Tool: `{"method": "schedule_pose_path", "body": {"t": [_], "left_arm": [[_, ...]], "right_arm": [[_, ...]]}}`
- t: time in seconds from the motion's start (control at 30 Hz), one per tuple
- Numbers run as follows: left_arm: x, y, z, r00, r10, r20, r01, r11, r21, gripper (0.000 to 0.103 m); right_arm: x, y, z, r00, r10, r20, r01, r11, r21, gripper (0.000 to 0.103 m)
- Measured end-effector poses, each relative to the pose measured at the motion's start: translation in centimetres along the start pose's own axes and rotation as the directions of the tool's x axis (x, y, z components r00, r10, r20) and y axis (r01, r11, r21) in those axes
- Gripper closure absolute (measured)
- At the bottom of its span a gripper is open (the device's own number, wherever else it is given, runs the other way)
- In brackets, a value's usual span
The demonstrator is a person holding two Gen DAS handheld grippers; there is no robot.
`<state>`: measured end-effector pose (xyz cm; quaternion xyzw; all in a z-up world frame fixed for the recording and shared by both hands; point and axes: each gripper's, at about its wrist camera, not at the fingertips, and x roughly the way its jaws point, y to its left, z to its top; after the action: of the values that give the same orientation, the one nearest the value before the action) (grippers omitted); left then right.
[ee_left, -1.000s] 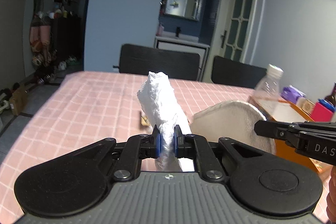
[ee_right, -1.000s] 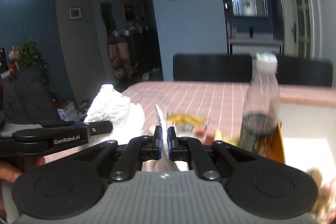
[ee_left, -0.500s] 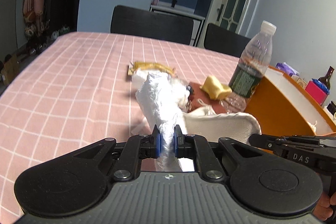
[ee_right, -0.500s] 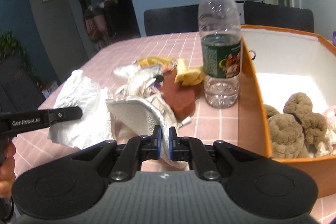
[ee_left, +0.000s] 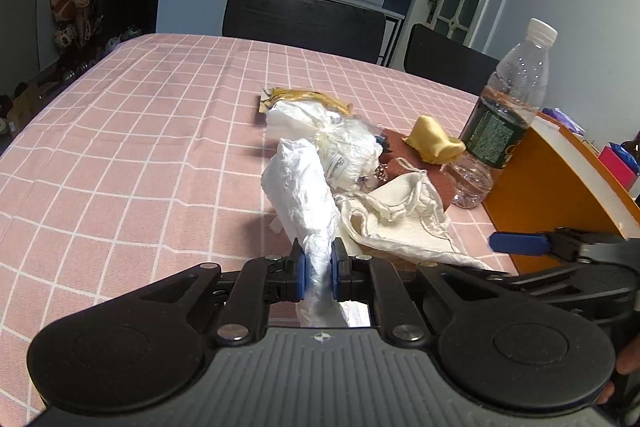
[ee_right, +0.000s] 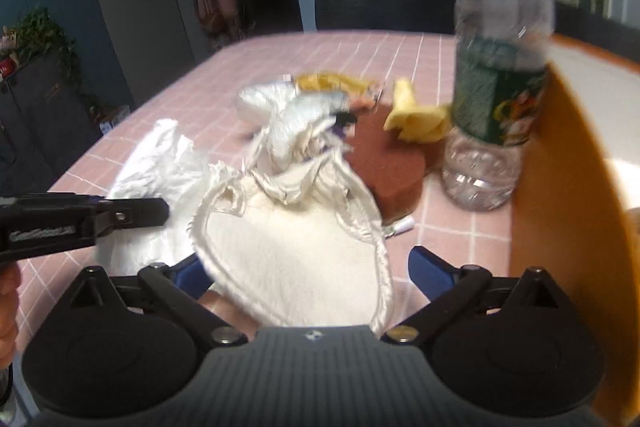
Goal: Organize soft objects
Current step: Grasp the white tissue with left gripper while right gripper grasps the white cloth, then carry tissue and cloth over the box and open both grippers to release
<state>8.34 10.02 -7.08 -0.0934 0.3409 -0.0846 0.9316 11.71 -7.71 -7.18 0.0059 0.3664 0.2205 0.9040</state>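
Observation:
My left gripper (ee_left: 318, 269) is shut on a crumpled white plastic bag (ee_left: 304, 195), held low over the pink checked tablecloth (ee_left: 140, 147). My right gripper (ee_right: 308, 273) is open, its blue pads either side of a cream drawstring cloth pouch (ee_right: 288, 251) that lies on the table; the pouch also shows in the left wrist view (ee_left: 396, 223). The white bag shows left of the pouch in the right wrist view (ee_right: 160, 171). A brown sponge (ee_right: 384, 163), a yellow sponge (ee_right: 416, 119) and more white plastic (ee_right: 280, 107) lie beyond.
An orange box (ee_left: 552, 187) with a white inside stands at the right. A clear water bottle (ee_left: 500, 123) stands against it. A yellow snack wrapper (ee_left: 304, 99) lies farther back. Two black chairs (ee_left: 304, 19) stand at the far table edge.
Both grippers came down to the table. The right gripper opened and let go of the cream pouch, which now lies flat. The left gripper still holds the white bag.

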Motion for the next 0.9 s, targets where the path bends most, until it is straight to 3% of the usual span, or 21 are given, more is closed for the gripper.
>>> {"method": "schedule_pose_path", "body": {"t": [0.07,0.17,0.23,0.3,0.4,0.67,0.9], "left_arm": [[0.1,0.1,0.0,1.000,-0.001,-0.003,0.001,1.000,-0.001,0.090],[0.2,0.2,0.1,1.000,-0.003,-0.006,0.003,1.000,-0.003,0.090],[0.1,0.3,0.1,1.000,-0.006,-0.006,0.006,1.000,-0.005,0.090],[0.0,0.3,0.2,1.000,-0.011,-0.001,0.011,1.000,-0.011,0.090],[-0.6,0.1,0.4,1.000,-0.017,0.015,0.017,1.000,-0.008,0.090],[-4.4,-1.2,1.4,0.995,-0.024,0.096,0.020,0.999,0.044,0.090],[-8.0,-3.4,2.6,0.979,-0.091,0.185,0.072,0.991,0.110,0.090]], "right_arm": [[1.3,-0.1,0.1,0.999,0.019,-0.036,-0.019,1.000,0.020,0.008],[2.1,-0.1,-0.1,0.997,0.059,-0.057,-0.056,0.997,0.057,0.032],[2.1,0.3,-0.2,0.996,0.068,-0.054,-0.065,0.997,0.049,0.072],[2.2,0.5,-0.3,0.996,0.061,-0.066,-0.058,0.997,0.043,0.094],[1.7,0.2,-0.4,0.996,0.058,-0.066,-0.054,0.997,0.051,0.100],[-4.5,1.0,1.0,0.997,0.061,0.053,-0.063,0.997,0.034,0.101],[-10.5,1.1,1.8,0.984,0.071,0.164,-0.079,0.996,0.046,0.101]]}}
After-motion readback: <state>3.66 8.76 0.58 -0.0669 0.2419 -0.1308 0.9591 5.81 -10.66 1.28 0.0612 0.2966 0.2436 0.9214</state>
